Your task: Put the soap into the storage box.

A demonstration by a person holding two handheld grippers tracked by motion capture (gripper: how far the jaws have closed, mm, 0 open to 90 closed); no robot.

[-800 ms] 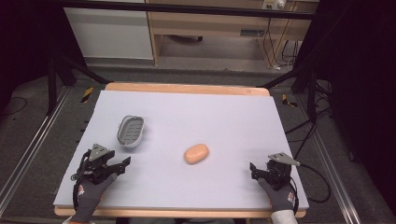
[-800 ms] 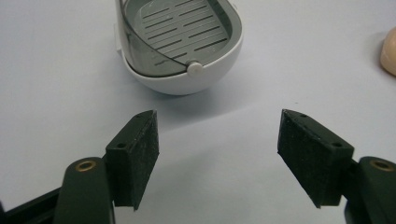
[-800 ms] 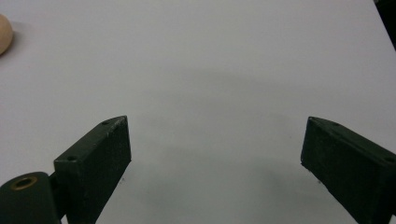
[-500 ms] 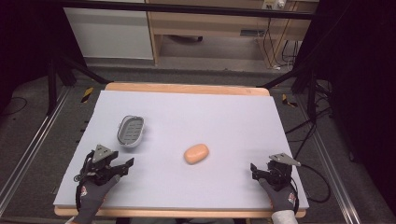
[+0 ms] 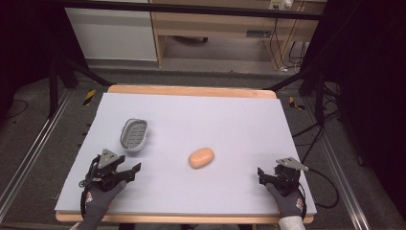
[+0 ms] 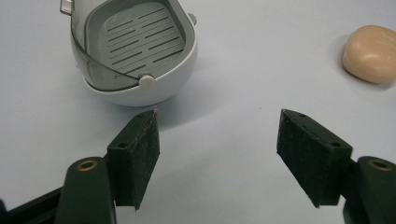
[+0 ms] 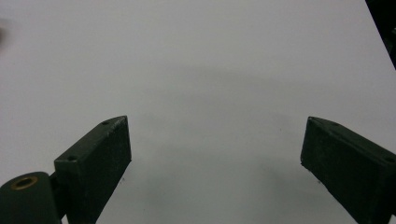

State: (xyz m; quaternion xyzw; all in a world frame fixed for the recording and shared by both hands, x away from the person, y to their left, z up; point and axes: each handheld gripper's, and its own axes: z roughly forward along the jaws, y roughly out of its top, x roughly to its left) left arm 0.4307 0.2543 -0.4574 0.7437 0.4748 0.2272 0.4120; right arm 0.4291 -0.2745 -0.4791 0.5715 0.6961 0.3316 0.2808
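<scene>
Just ahead of the left gripper's point(image 6: 217, 156) released fingers point(image 6: 137, 156) sits the dish point(image 6: 135, 51), soap point(image 6: 371, 53) off right; right gripper point(image 7: 215, 170) released, so approach low and square.

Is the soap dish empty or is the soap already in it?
Empty. The soap dish shows only its bare slotted grey insert; the soap lies apart from it on the table.

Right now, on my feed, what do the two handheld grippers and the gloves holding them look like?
Both are black two-jaw tools. The left gripper and right gripper each carry a grey three-cornered plate on top, and a black cable trails from the right one. The flat rectangular pads show small screw holes. The person wears dark grey knit gloves with red lettering at the cuffs.
</scene>
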